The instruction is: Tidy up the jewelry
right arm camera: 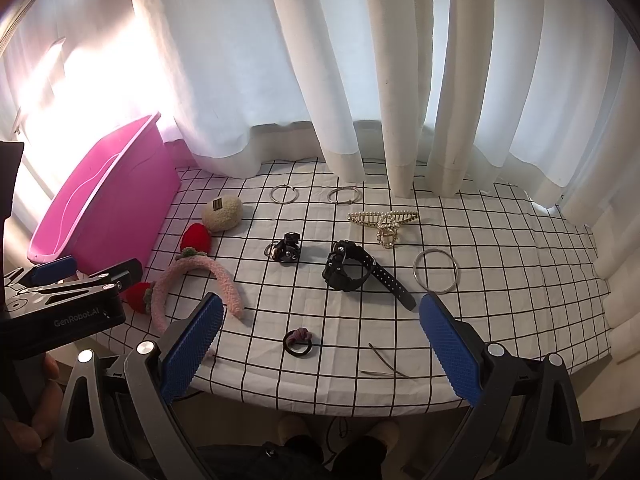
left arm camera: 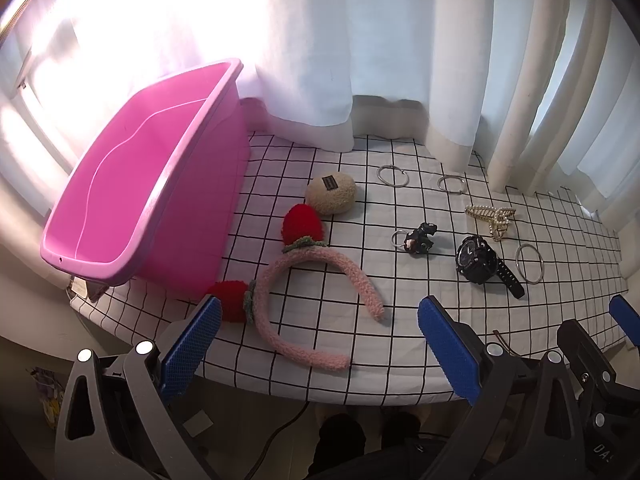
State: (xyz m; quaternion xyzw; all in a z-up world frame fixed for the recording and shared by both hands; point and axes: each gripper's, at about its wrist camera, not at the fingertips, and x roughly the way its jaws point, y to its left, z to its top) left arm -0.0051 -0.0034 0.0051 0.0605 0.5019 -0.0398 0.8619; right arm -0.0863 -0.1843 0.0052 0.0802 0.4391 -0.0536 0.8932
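Sorting has barely begun, by the look of it: the pink bin (left arm camera: 132,184) at the worktop's left edge shows nothing inside. The headband (left arm camera: 316,300), watch (right arm camera: 348,270), hair claw (right arm camera: 386,222) and metal rings (right arm camera: 436,271) lie across the worktop (right arm camera: 520,300). Left hand-held gripper (left arm camera: 320,344) and right hand-held gripper (right arm camera: 320,344) hover wide and empty at its near edge.
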